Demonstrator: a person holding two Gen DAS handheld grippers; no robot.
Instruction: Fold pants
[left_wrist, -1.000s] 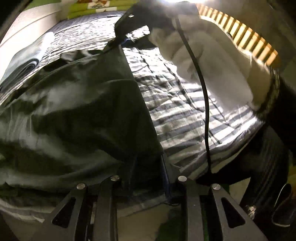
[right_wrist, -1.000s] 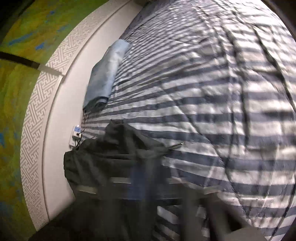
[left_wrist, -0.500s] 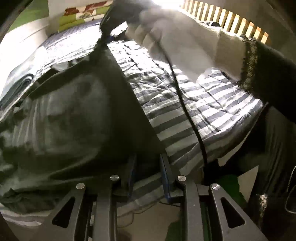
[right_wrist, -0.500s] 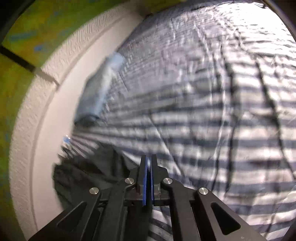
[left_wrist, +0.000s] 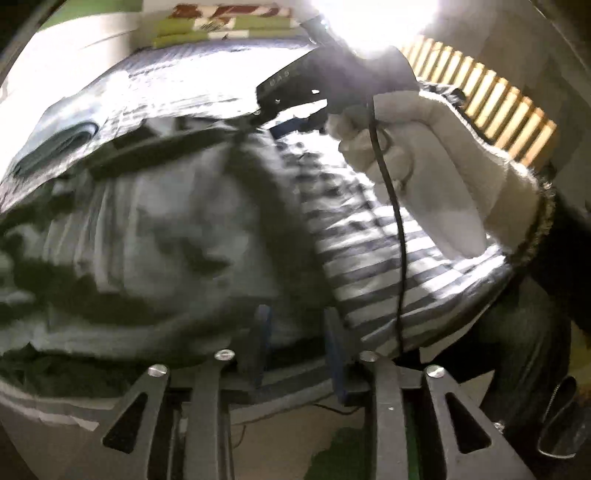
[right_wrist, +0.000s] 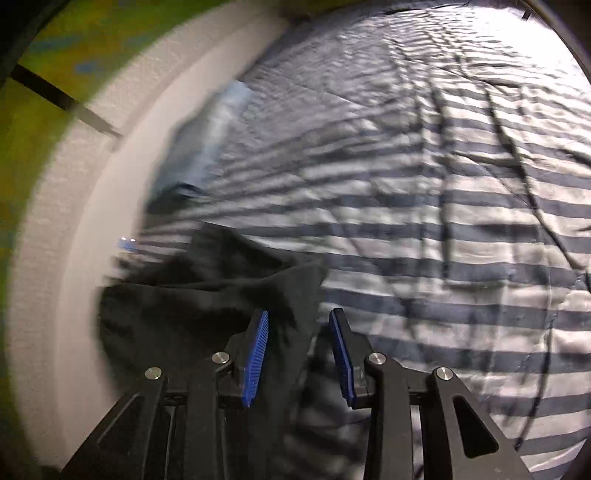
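Note:
Dark pants lie crumpled on the striped bed cover, blurred by motion. My left gripper sits at their near edge; its jaws are opening, with dark cloth loose in the gap. In the right wrist view the pants lie bunched at the lower left of the striped cover. My right gripper hovers over their right edge, jaws opening. A fold of cloth hangs between the blue pads without being pressed. A white-gloved hand carries that right gripper over the pants' far end.
A folded light-blue garment lies by the white bed surround, and shows again as a folded garment at far left. A black cable hangs from the gloved hand. Wooden slats stand at the right. Floor shows below the bed edge.
The right gripper's pads, pressed together half a second ago, now stand apart with the pants' edge loose between them. The left pads have spread a little. The pants have sunk onto the bed.

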